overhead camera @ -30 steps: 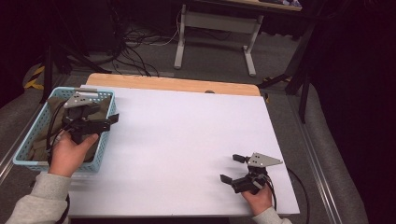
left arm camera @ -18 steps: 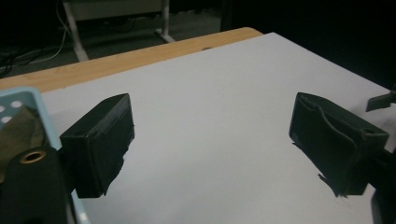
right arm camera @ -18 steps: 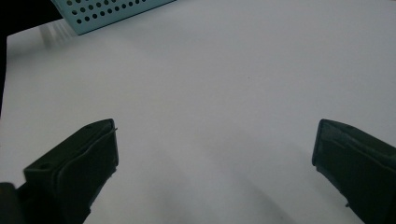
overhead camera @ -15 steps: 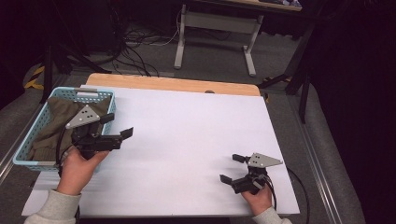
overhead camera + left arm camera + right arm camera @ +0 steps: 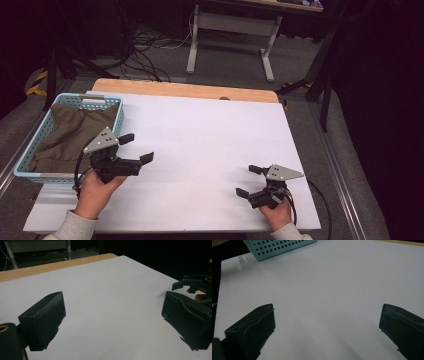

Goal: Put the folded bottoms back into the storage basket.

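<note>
One cloth (image 5: 75, 132) sits bunched in the basket (image 5: 35, 172) at the table's (image 5: 215, 135) left edge, so I'd say the stowing part is done. Left gripper (image 5: 136, 148) hovers just right of the basket, jaws spread from just opening, nothing between them. Right gripper (image 5: 246, 180) rests near the front edge, also spread and empty.

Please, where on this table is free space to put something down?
The white table top is bare between the left gripper and the right gripper, and back to the wooden edge. Crowded only at the left: the blue basket holds an olive cloth.
</note>
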A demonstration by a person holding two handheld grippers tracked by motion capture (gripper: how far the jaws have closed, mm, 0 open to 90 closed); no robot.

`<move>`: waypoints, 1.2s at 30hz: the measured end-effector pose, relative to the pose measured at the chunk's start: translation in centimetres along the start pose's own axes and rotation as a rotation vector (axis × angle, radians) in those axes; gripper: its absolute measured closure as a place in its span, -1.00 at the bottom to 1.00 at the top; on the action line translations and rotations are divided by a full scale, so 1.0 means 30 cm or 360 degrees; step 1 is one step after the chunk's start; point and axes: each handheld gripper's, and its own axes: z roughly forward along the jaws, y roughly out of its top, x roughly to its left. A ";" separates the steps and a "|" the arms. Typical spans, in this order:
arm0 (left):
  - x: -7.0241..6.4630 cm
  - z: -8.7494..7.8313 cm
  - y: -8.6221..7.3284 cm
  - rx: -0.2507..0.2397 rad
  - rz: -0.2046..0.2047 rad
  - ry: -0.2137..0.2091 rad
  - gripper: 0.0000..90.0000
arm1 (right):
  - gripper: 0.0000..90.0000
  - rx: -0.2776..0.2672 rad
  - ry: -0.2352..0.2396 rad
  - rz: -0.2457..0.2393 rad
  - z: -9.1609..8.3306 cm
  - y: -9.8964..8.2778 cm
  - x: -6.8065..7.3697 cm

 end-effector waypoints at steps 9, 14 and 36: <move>-0.041 0.037 -0.063 -0.0069 0.0043 -0.0030 -0.89 | -0.98 -0.0020 0.0015 -0.0010 -0.003 0.001 0.001; -0.055 0.057 -0.097 -0.0104 0.0073 -0.0045 -0.91 | -0.98 -0.0024 0.0019 -0.0015 -0.004 0.001 0.001; -0.054 0.119 -0.192 -0.0031 0.0169 -0.0064 -0.95 | -0.98 -0.0034 0.0036 -0.0017 -0.004 0.001 0.002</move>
